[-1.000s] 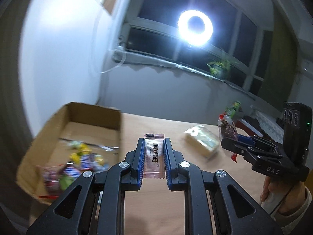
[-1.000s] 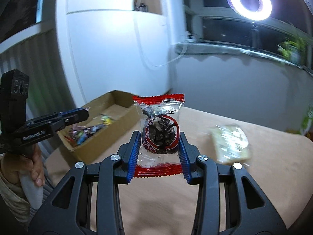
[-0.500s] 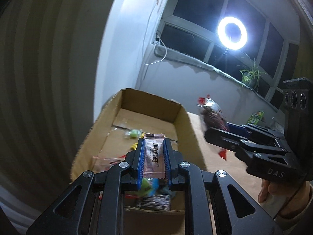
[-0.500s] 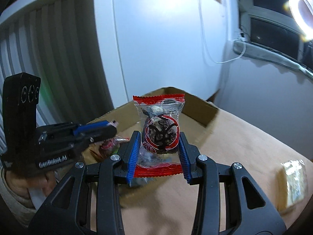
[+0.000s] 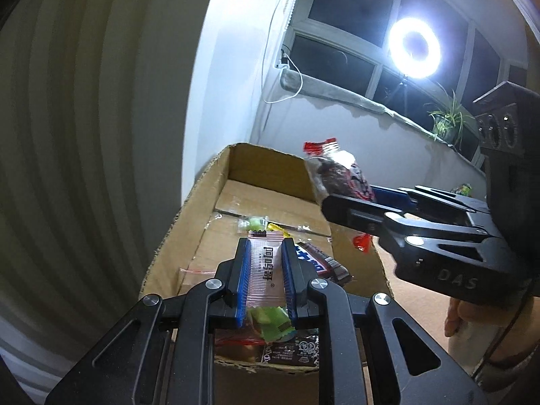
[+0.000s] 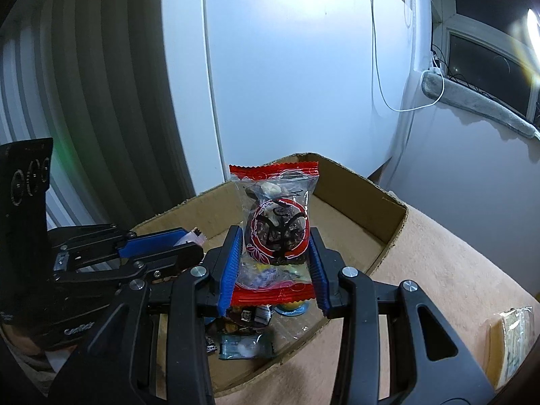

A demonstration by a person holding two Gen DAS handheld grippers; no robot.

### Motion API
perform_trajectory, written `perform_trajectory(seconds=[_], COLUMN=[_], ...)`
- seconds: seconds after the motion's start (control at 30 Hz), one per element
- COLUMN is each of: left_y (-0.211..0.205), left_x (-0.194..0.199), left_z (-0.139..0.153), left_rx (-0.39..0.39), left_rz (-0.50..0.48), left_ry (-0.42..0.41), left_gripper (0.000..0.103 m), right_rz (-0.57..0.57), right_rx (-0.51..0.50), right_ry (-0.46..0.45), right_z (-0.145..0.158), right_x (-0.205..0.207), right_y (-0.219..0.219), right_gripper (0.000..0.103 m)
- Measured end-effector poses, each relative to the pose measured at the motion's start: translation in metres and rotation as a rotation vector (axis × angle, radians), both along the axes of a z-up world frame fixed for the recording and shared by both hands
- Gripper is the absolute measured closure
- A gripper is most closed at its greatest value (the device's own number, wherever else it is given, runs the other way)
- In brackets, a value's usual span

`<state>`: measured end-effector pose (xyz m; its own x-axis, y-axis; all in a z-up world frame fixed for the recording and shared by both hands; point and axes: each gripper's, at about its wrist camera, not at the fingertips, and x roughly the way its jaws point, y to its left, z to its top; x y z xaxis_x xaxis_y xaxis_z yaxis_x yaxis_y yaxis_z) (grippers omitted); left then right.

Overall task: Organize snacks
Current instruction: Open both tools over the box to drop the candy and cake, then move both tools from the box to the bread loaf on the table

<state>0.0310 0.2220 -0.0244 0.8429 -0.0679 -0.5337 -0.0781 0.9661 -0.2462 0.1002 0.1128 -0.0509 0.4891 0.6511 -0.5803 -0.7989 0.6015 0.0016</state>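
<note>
Left gripper (image 5: pixel 266 280) clamps a pink sachet (image 5: pixel 265 271), long axis along the fingers — the box (image 5: pixel 168 236) lies directly below. Right gripper (image 6: pixel 275 266) grips a red-edged bag (image 6: pixel 275 226) upright over the box too; either may drop.

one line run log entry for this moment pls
left hand-held gripper: shut on pink striped sachet, over brown cardboard box | right hand-held gripper: shut on red-edged clear snack packet, over box | neither released
</note>
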Motion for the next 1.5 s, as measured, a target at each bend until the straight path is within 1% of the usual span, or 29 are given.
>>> perform_trajectory(seconds=[0.13, 0.17, 0.2, 0.23, 0.27, 0.3, 0.37, 0.47, 0.63, 0.67, 0.77, 0.8, 1.03, 1.07, 1.13, 1.17, 1.2, 1.27, 1.37, 1.5], left_y=[0.000, -0.001, -0.001, -0.002, -0.003, -0.004, -0.005, -0.007, -0.013, -0.015, -0.019, -0.022, -0.027, -0.028, -0.031, -0.034, -0.037, -0.046, -0.065, -0.098], left_x=[0.000, 0.002, 0.003, 0.003, 0.003, 0.003, 0.001, -0.003, -0.006, -0.006, -0.008, -0.008, -0.010, -0.010, -0.010, -0.011, -0.011, -0.009, -0.005, 0.004], left_z=[-0.002, -0.002, -0.003, -0.003, -0.003, -0.003, -0.001, 0.004, 0.010, 0.011, 0.016, 0.017, 0.023, 0.024, 0.026, 0.027, 0.028, 0.031, 0.033, 0.034], left_rx=[-0.007, -0.008, -0.005, 0.002, 0.013, 0.029, 0.053, 0.064, 0.087, 0.090, 0.107, 0.110, 0.096, 0.092, 0.088, 0.086, 0.085, 0.080, 0.068, 0.055], left_rz=[-0.011, -0.013, -0.014, -0.013, -0.007, 0.004, 0.025, 0.029, 0.033, 0.033, 0.034, 0.034, 0.039, 0.036, 0.031, 0.026, 0.023, 0.003, -0.046, -0.133], left_ry=[0.004, 0.007, 0.013, 0.020, 0.028, 0.035, 0.021, 0.011, 0.008, 0.007, 0.002, -0.001, -0.027, -0.032, -0.031, -0.033, -0.034, -0.038, -0.037, -0.027], left_gripper=[0.086, 0.086, 0.085, 0.083, 0.070, 0.050, 0.035, 0.035, 0.035, 0.035, 0.032, 0.031, 0.030, 0.030, 0.030, 0.028, 0.026, 0.025, 0.025, 0.025], right_rz=[0.003, 0.006, 0.007, 0.000, -0.010, -0.016, -0.028, -0.051, -0.109, -0.123, -0.150, -0.162, -0.253, -0.266, -0.277, -0.285, -0.294, -0.326, -0.377, -0.465], right_rx=[-0.007, -0.010, -0.013, -0.007, 0.001, 0.006, 0.014, 0.030, 0.073, 0.087, 0.129, 0.133, 0.143, 0.142, 0.131, 0.120, 0.105, 0.074, 0.040, 0.020], right_ry=[0.007, 0.012, 0.009, -0.006, -0.023, -0.032, -0.032, -0.037, -0.084, -0.089, -0.077, -0.075, -0.040, -0.038, -0.026, -0.024, -0.027, -0.035, -0.017, 0.012], right_z=[-0.003, -0.005, -0.006, -0.005, -0.004, -0.003, -0.002, 0.000, 0.007, 0.009, 0.013, 0.013, 0.005, 0.004, 0.001, 0.000, -0.002, -0.005, -0.010, -0.016], right_x=[0.005, 0.005, 0.005, 0.003, 0.002, 0.000, -0.001, -0.004, -0.012, -0.013, -0.013, -0.014, -0.014, -0.014, -0.013, -0.013, -0.012, -0.009, 0.002, 0.017], right_y=[0.003, 0.005, 0.005, 0.003, 0.000, -0.003, -0.010, -0.022, -0.043, -0.048, -0.065, -0.069, -0.091, -0.094, -0.102, -0.106, -0.109, -0.120, -0.147, -0.199], right_gripper=[0.063, 0.061, 0.054, 0.050, 0.045, 0.044, 0.044, 0.043, 0.028, 0.023, 0.023, 0.023, 0.023, 0.022, 0.017, 0.015, 0.015, 0.015, 0.015, 0.015])
